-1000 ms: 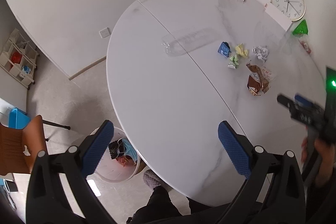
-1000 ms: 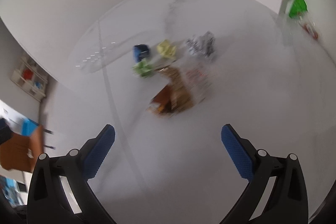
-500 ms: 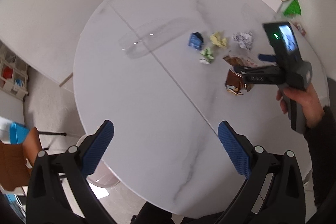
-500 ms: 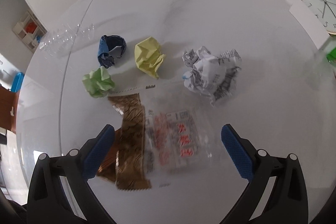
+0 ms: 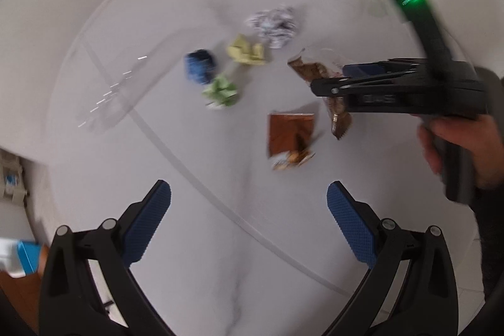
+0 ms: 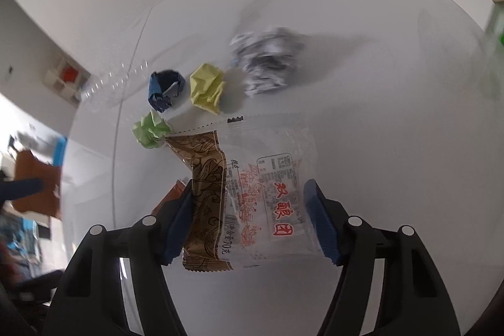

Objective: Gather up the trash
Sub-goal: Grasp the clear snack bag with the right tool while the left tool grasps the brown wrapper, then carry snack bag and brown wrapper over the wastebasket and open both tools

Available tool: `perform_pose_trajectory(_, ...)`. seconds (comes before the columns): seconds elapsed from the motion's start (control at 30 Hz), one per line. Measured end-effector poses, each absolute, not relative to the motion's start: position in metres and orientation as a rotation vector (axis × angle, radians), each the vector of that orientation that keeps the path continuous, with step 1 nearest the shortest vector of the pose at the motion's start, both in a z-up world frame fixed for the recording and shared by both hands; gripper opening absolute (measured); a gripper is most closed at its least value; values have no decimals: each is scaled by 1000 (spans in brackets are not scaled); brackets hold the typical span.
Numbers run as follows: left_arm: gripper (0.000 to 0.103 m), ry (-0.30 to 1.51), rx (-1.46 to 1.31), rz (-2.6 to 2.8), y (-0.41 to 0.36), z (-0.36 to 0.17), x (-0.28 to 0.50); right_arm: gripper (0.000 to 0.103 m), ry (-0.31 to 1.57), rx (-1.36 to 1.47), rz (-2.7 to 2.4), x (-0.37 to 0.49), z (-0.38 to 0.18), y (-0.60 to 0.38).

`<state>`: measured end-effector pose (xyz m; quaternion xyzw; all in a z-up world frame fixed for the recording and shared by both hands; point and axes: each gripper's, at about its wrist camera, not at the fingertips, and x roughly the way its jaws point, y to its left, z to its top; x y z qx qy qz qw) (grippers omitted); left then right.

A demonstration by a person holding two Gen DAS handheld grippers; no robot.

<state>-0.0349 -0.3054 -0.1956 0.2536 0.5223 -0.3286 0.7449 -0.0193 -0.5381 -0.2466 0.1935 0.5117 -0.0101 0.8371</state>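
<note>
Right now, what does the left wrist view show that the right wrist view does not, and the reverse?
Only the left wrist view shows the right gripper from outside, the hand holding it, a copper-brown wrapper lying alone on the table, and the left gripper open over bare tabletop. Only the right wrist view shows the clear printed wrapper between the right gripper's pads, whose jaws have just been closing and now press its edges. Both show the blue wad, yellow wad, green wad and crumpled printed paper.
</note>
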Motion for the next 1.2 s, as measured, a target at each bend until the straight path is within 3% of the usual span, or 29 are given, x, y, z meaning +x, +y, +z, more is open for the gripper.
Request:
perform_pose_trajectory(0.13, 95, 1162, 579, -744, -338, -224, -28, 68, 1019, 496, -60, -48, -234, -563)
perform_pose_trajectory(0.47, 66, 1244, 563, -745, -369, -267, -9, 68, 973, 592, -157, -107, -226, -590)
perform_pose_trajectory(0.67, 45, 1220, 583, -770, -374, -268, -13, 68, 957, 599, -182, -116, -221, -595)
perform_pose_trajectory(0.83, 41, 1208, 552, -796, -375, -269, -16, 68, 941, 595, -186, -115, -216, -587)
perform_pose_trajectory(1.03, 23, 1211, 473, -812, -356, -254, -13, 68, 938, 578, -182, -112, -206, -570)
perform_pose_trajectory(1.2, 23, 1200, 408, -795, -327, -244, -4, 68, 930, 545, -170, -107, -192, -548)
